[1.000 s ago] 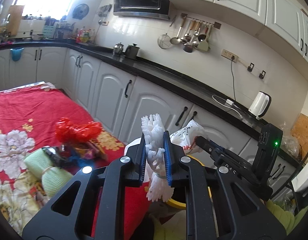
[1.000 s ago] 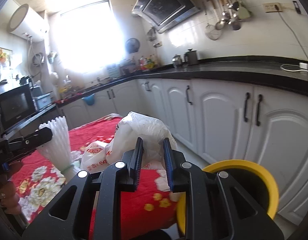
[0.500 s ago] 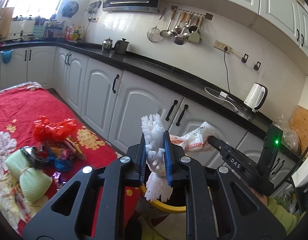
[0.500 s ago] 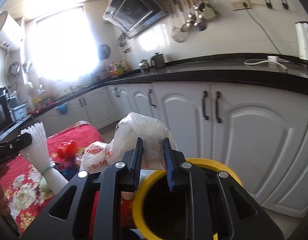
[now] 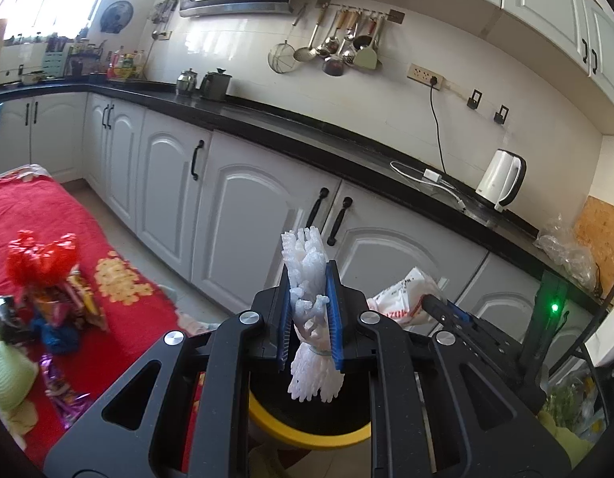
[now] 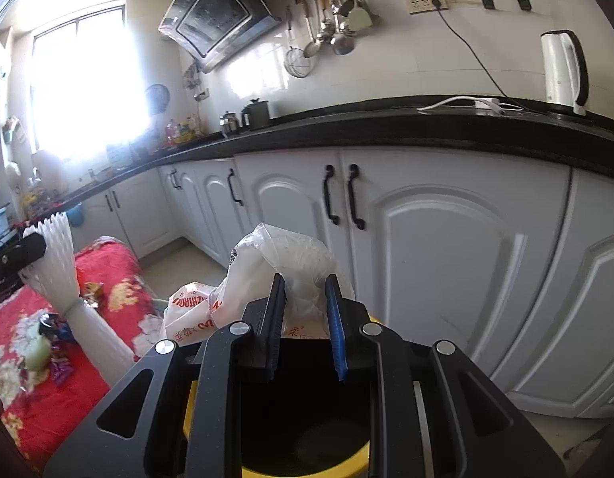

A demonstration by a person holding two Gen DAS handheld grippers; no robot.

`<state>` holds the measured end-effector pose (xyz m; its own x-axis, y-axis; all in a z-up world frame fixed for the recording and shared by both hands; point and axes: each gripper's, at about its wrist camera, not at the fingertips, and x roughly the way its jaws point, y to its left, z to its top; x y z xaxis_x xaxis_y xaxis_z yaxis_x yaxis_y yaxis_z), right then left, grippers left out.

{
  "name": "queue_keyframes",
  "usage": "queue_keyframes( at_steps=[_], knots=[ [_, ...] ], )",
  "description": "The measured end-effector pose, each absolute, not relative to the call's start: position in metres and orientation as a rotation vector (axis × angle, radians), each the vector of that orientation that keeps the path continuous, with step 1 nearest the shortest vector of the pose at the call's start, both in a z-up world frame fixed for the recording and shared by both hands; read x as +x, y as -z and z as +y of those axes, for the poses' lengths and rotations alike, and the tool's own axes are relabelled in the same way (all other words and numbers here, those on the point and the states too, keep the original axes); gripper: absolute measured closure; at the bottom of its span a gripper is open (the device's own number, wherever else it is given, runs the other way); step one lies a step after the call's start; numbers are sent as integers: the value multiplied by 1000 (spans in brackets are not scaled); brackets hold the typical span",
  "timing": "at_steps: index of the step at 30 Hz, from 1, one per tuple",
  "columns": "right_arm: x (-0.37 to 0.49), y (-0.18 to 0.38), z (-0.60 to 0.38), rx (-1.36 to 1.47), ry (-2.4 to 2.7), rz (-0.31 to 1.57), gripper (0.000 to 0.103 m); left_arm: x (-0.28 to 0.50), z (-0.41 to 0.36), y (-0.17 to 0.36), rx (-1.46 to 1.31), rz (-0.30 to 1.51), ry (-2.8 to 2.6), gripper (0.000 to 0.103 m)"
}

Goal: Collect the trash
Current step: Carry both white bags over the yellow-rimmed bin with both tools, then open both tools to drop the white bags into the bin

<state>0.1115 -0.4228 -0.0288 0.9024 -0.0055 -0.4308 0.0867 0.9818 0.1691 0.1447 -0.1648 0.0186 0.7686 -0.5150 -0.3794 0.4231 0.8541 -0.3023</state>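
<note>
Both hands have swung off the red floral tablecloth (image 5: 48, 215) toward the white cabinets, so the yellow-rimmed black trash bin (image 5: 307, 430) now sits right under both tools instead of off to the side. Left gripper (image 5: 310, 318): jaws narrow, clamped on a white foam fruit-net sleeve (image 5: 307, 279) that hangs down over the bin mouth. Right gripper (image 6: 305, 318): jaws fairly narrow, pinching a crumpled clear-and-white plastic bag with red print (image 6: 267, 271), which bulges above the fingers over the far rim. Judgement: this is the drop step; get each item centred over the opening before letting go, since the bag is light, sits partly past the rim and could drift outside. Release one, check, then the other. Bin interior looks dark; can't tell what's inside beyond a pale patch at the bottom. More rubbish is left on the cloth: a red plastic bag (image 5: 40, 251) and coloured snack wrappers (image 5: 68, 298).
</note>
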Motion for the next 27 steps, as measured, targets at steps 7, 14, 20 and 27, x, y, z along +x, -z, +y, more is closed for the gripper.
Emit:
queue_keyframes(
  at_steps=[7, 14, 20, 27],
  knots=[
    [113, 44, -436, 174, 100, 472, 83, 161, -187, -2, -198, 486, 521, 93],
    [119, 59, -444, 189, 112, 510, 82, 173, -207, 14, -167, 518, 531, 93],
    [124, 72, -449, 241, 94, 551, 58, 183, -211, 30, -168, 561, 500, 77],
    [120, 74, -447, 261, 94, 545, 42, 178, -185, 39, -186, 585, 428, 26]
  ],
)
